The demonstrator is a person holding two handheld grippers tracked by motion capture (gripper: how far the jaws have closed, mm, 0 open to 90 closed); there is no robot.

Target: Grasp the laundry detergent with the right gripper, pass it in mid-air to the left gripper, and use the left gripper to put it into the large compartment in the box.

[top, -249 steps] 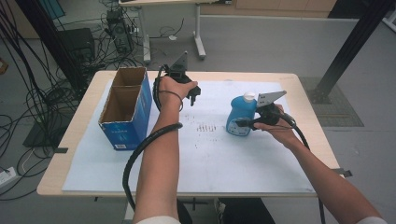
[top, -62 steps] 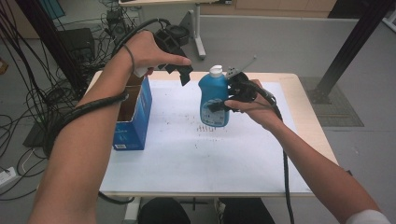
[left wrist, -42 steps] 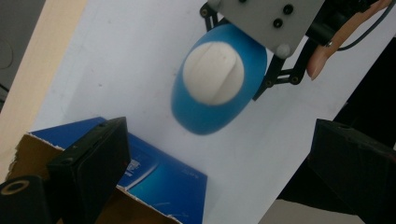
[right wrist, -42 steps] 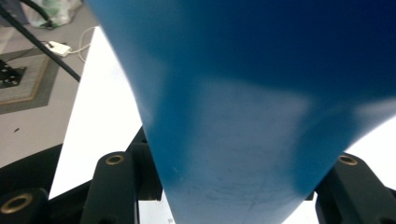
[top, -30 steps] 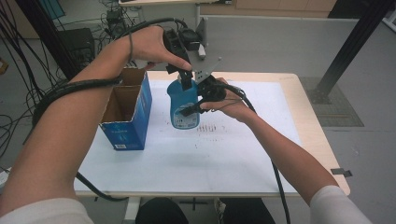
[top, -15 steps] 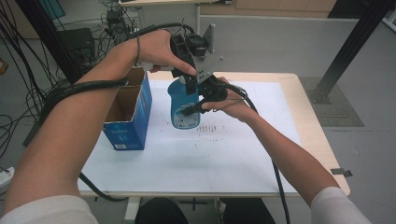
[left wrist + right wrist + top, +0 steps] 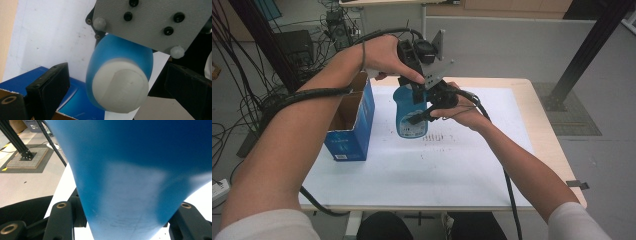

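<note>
Near the left edge of the white sheet (image 7: 472,165) that covered the table (image 7: 557,165), left of centre in the high view, stood an open blue carton (image 7: 349,127) with its flaps up. It stood just to the left of the blue bottle (image 7: 411,116), slightly apart from it. Cables and a black stand crowded the floor in the upper left of that frame.

The bottle hung above the sheet near the frame's centre, upright with its long axis roughly vertical and its white cap (image 7: 120,86) pointing up. In the left gripper view the cap faced the camera, with the carton's blue wall at the lower left and the right gripper's grey plate across the top.

The right gripper (image 7: 427,111) clamped the bottle's body from the right side; in the right gripper view the blue wall sat pinched between the two black jaws. The left gripper (image 7: 419,92) came down from above, its jaws spread wide on either side of the cap, not touching it. The person's left hand and the grippers hid the bottle's neck in the high view.
</note>
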